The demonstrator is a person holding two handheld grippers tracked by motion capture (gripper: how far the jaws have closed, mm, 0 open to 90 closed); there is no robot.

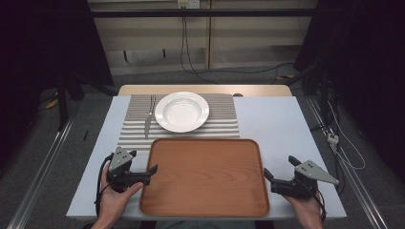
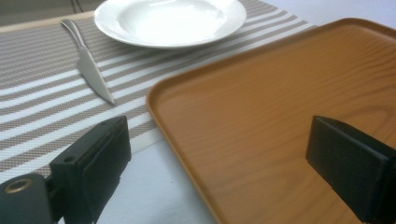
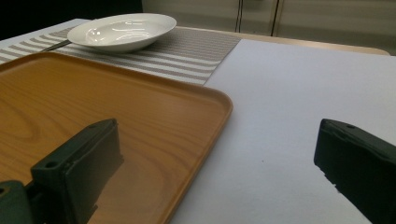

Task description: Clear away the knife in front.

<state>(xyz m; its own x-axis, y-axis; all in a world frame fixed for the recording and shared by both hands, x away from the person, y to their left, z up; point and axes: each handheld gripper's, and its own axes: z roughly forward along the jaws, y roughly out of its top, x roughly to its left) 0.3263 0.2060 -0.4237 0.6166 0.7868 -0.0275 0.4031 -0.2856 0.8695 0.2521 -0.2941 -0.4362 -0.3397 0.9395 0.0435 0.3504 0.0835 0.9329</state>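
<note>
Item 1, left gripper: I have it at the tray's nine-o'clock edge, jaws spread wide apart. In the left gripper view one jaw stands over the white table and the other over the wood, so the rim runs between them; I cannot tell whether either jaw touches it.

Item 2, knife: lying on the striped placemat at nine o'clock of the plate, just beside it, handle toward twelve, tip toward six. Untouched.

Item 3, white deep plate: on the placemat, at twelve o'clock of the tray, near but apart. It holds nothing.

Item 4, wooden tray: flat on the table, nearest my side. Its long axis runs nine to three; short sides face the grippers. Nothing is loaded on it.

Item 5, right gripper: at the tray's three-o'clock edge, jaws likewise parted. In the right gripper view one jaw is over the tray's corner, the other over bare table.

Progress, as I judge it: both grippers are lined up on the tray's short edges and no grip is made yet. Closing on the rim and lifting are all left to do.
</note>
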